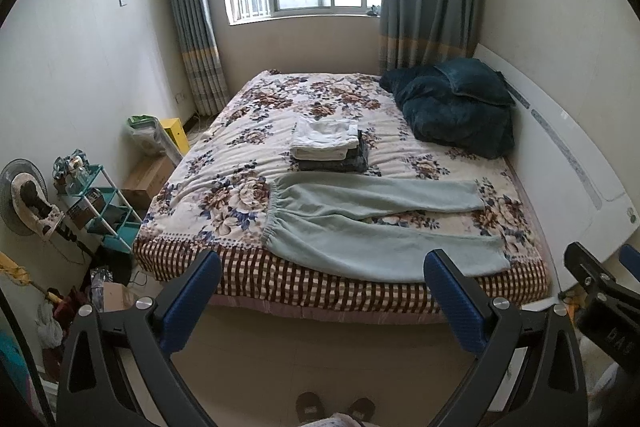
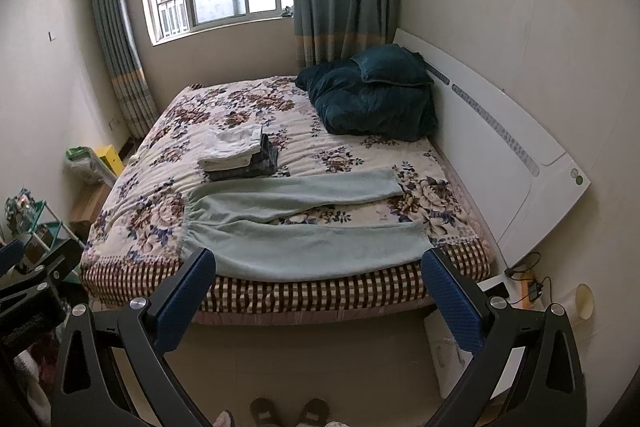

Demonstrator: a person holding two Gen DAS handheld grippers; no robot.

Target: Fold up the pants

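light green pants [image 1: 372,223] lie spread, unfolded, on the bed [image 1: 224,147]. left gripper [image 1: 320,291] and right gripper [image 2: 318,287]: jaws spread, empty. advise pinching the near leg at waistband and cuff, then folding evenly.

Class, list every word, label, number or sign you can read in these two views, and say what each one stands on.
Nothing can be read for certain.
Pale raised lettering on the other black gripper body, left wrist view: too blurred.
Pale lettering on the black gripper body, right wrist view: too blurred.
Round green mark on the white headboard: no legible text.
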